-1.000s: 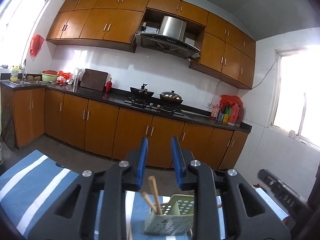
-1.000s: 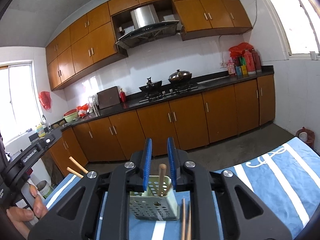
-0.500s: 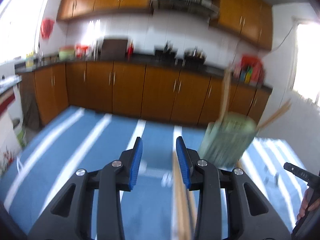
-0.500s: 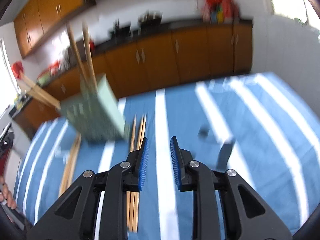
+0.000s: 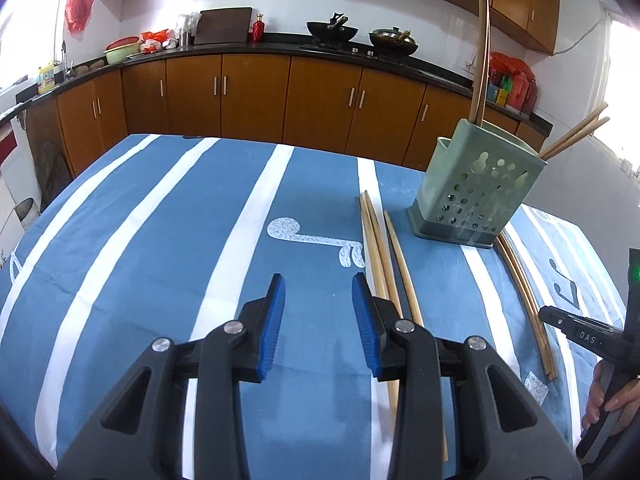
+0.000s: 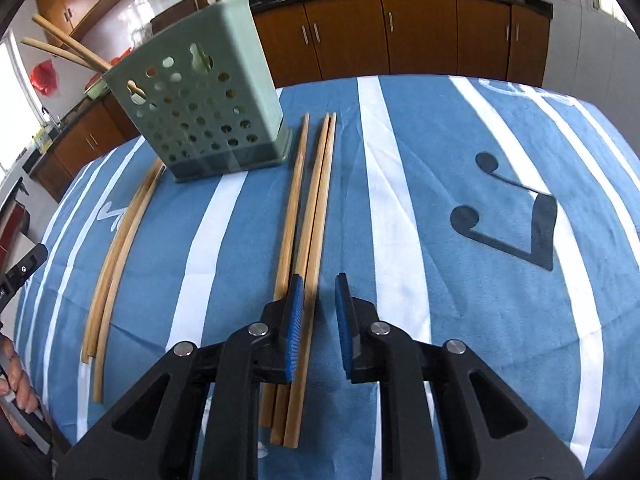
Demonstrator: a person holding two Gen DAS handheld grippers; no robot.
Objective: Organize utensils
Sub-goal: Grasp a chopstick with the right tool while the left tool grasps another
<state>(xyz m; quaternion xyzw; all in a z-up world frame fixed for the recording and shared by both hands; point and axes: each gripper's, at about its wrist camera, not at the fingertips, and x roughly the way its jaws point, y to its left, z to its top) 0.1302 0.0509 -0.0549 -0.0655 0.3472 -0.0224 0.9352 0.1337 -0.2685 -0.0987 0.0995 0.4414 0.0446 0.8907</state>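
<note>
A green perforated utensil holder (image 5: 476,188) (image 6: 200,120) stands on the blue striped tablecloth (image 5: 160,240) with several wooden chopsticks (image 5: 482,60) leaning in it. Three loose chopsticks (image 5: 384,256) (image 6: 308,208) lie side by side on the cloth beside it. A curved pair (image 5: 524,292) (image 6: 120,240) lies on its other side. My left gripper (image 5: 318,284) hangs open over bare cloth, just left of the three chopsticks. My right gripper (image 6: 319,280) is closing with a narrow gap. Its left finger is above the three chopsticks, and its pads press on nothing.
Brown kitchen cabinets (image 5: 248,96) and a dark counter with two woks run behind the table's far edge. A hand (image 5: 612,400) holds the other gripper's handle at the right edge of the left wrist view. A small white label (image 5: 536,386) lies on the cloth.
Both grippers have dropped and tipped down from facing the kitchen wall to looking at the cloth. The holder and loose chopsticks now lie close ahead of them.
</note>
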